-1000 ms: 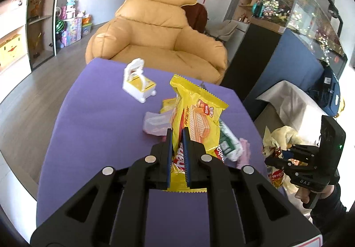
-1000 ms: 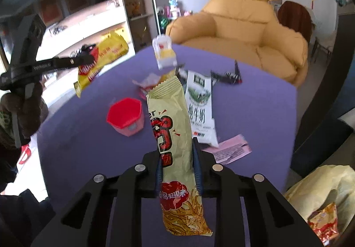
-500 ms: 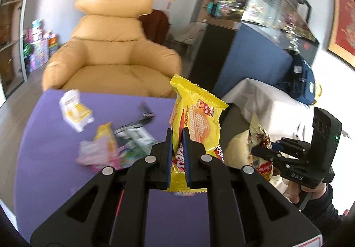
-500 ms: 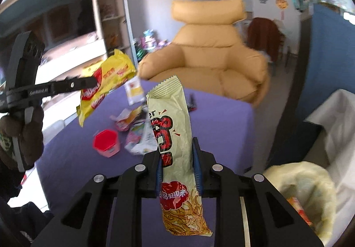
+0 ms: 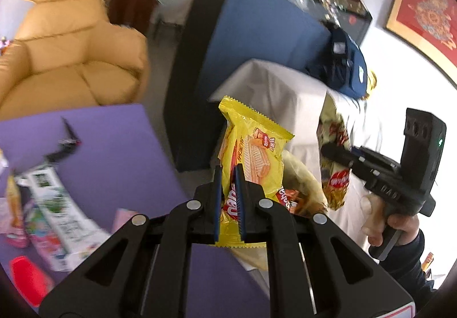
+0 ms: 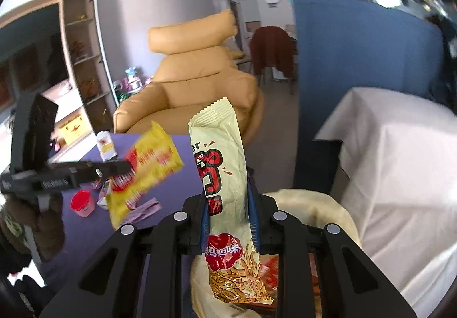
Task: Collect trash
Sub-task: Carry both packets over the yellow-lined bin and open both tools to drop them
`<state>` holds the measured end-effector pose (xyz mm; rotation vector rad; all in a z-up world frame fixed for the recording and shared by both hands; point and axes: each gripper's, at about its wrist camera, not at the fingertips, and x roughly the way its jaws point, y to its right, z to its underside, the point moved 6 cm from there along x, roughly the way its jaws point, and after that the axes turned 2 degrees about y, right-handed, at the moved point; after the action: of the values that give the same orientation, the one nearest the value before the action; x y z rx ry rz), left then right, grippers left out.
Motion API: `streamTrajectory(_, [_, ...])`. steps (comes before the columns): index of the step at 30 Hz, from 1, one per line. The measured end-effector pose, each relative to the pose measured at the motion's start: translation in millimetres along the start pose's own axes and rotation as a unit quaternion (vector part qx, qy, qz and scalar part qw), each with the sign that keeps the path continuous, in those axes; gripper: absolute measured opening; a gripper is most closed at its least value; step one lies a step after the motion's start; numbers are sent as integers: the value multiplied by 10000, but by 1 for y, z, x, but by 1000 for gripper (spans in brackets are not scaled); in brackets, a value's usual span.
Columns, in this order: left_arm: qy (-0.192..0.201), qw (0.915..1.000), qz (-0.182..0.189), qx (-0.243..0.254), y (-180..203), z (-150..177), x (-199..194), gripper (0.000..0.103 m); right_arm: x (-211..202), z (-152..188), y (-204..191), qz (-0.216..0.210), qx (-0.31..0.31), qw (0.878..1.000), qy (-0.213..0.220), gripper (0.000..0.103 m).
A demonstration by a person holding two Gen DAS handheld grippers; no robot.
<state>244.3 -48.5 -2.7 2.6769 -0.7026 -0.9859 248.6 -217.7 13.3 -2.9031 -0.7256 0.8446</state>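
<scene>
In my left gripper [image 5: 228, 195] the fingers are clamped on the yellow wafer packet [image 5: 251, 152], and in my right gripper [image 6: 228, 215] on the pale noodle packet [image 6: 225, 175]. Both hang above the trash bag [image 6: 337, 218], where some wrappers already lie. I judge the task is partly done: a milk carton [image 5: 57, 203] and a red cap [image 5: 27, 281] remain on the purple worktop [image 5: 114, 152].
</scene>
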Motion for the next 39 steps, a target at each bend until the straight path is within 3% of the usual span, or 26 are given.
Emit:
streamTrajectory(9, [-584,9981,179,59,22,25,71,9,-6,21,43,267,311,9992,23,23])
streamTrajectory(20, [-970,9943,296,328,53,51,117,9,-1,41,69,368,555,9977,-134,23])
streamTrajectory(22, [-991,9939,320,374,56,52,119,13,0,43,71,374,592,9974,-153,23])
streamTrajectory(24, [-1050,9930,437,322,57,54,121,33,1,46,72,378,634,9971,-161,23])
streamTrajectory(25, [-1089,9925,479,268,56,54,121,38,1,47,72,362,661,9970,-169,23])
streamTrajectory(35, [-946,9939,303,-487,13,47,90,40,37,57,43,124,324,9971,-673,23])
streamTrajectory(39, [-950,9940,86,-540,-8,54,68,40,58,62,36,256,127,9951,-942,23])
